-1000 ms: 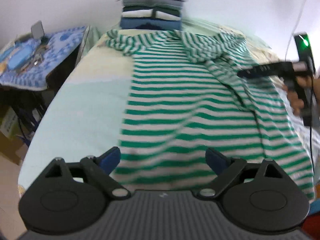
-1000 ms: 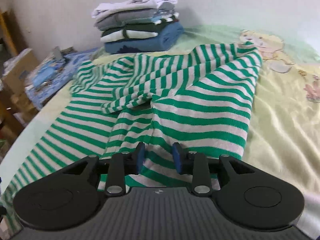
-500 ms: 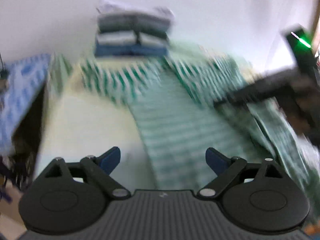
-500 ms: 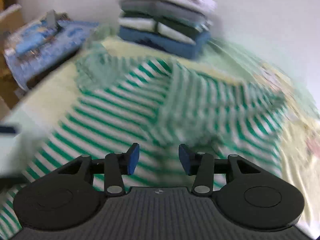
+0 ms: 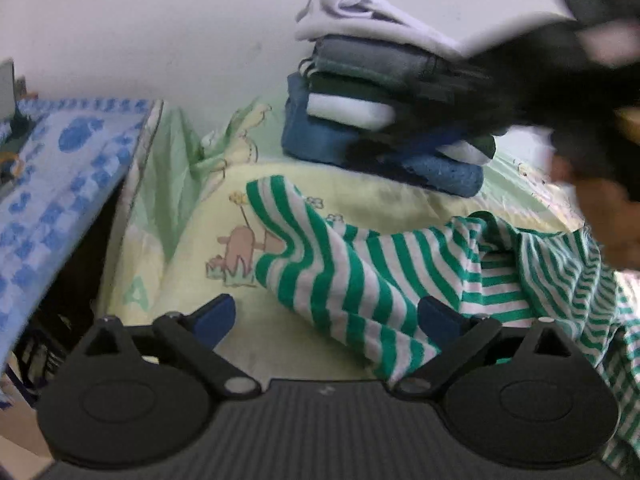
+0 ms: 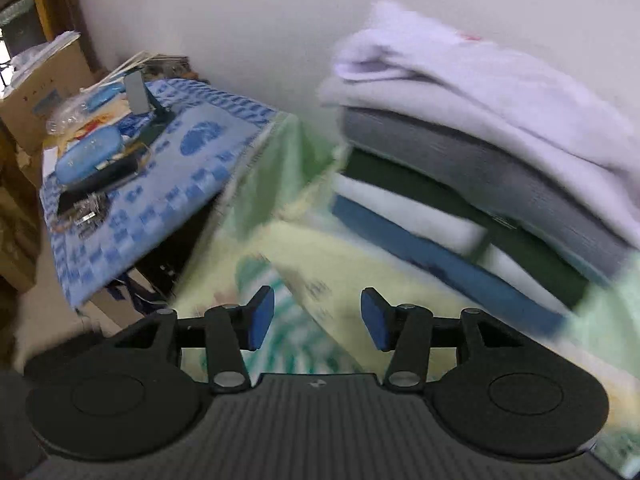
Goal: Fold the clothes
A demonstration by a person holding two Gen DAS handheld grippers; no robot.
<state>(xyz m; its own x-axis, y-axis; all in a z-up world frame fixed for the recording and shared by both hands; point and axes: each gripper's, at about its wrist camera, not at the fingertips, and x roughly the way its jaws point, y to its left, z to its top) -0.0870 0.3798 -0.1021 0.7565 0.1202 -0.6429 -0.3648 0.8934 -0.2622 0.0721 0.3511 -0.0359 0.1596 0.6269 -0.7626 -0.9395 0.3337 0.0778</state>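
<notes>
A green-and-white striped shirt lies rumpled on the yellow bed sheet, one sleeve stretching toward the far left. My left gripper hangs open just above that sleeve, the cloth passing between its blue pads without being pinched. The right gripper shows as a dark blur at the upper right, held by a hand. In the right wrist view my right gripper is open over a blurred striped patch of the shirt, close to the stack of folded clothes.
The stack of folded clothes sits at the head of the bed against the white wall. A side table with a blue patterned cloth and small clutter stands left of the bed, with a cardboard box behind it.
Both grippers swept up the bed toward the stack. The right one opened and let go of the shirt. The left one now hovers over the far sleeve.
</notes>
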